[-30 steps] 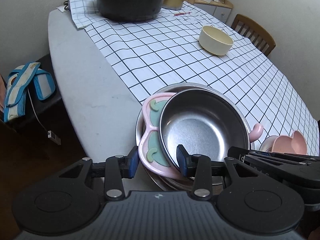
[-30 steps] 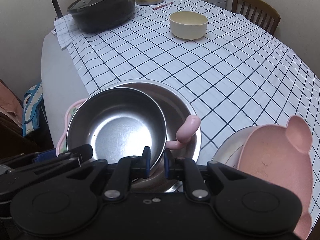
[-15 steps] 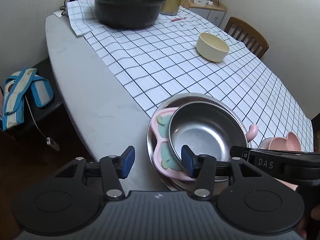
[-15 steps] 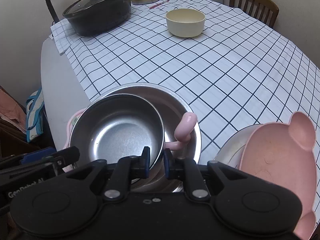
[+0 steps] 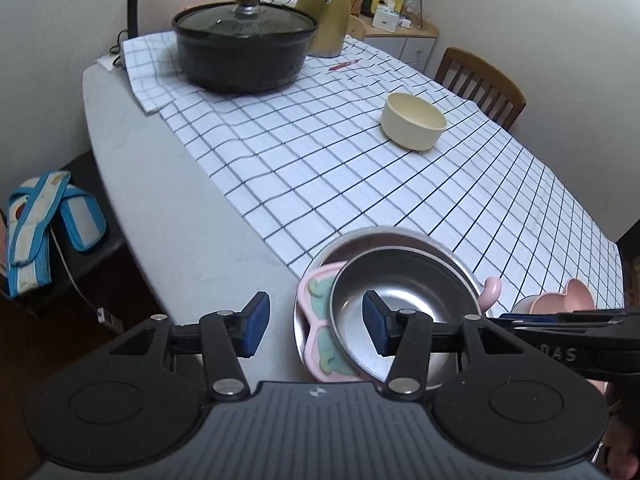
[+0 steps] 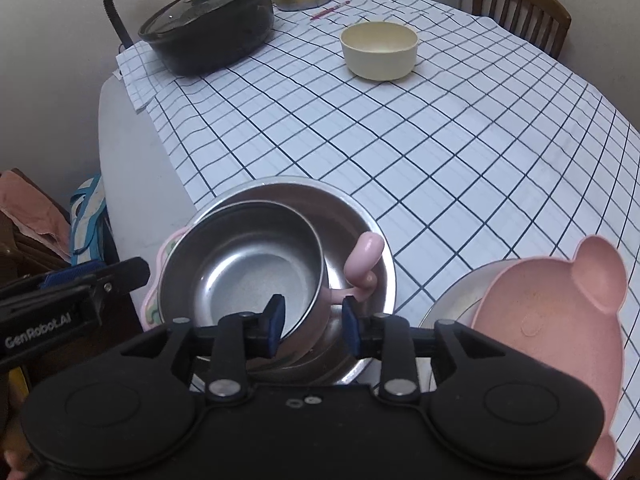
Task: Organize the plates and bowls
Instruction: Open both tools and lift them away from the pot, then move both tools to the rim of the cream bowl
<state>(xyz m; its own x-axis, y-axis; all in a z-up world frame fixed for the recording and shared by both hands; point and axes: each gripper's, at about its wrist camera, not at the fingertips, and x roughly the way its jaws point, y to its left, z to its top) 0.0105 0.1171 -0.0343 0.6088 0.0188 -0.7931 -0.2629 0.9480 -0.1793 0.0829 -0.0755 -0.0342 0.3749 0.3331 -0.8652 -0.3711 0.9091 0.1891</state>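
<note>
Both grippers have let go over the last second: the left gripper (image 5: 314, 330) has drawn up and back from the stack, its jaws now wide and holding nothing, while the right gripper (image 6: 310, 328) has just been opening its jaws, which stand narrowly apart with the rim of the small steel bowl (image 6: 244, 276) between them, unpressed. That shiny bowl sits tilted on a pink divided plate (image 5: 320, 344) inside a larger steel bowl (image 6: 352, 220), all at the near corner of the bench (image 5: 160, 208), close to its edge. Just right lies a pink bear-eared plate (image 6: 560, 320) over another steel dish. Beyond, open checked cloth (image 5: 320, 168) stretches to a cream bowl (image 5: 414, 126), well apart, and a lidded black pot (image 5: 244, 52) at the far end.
</note>
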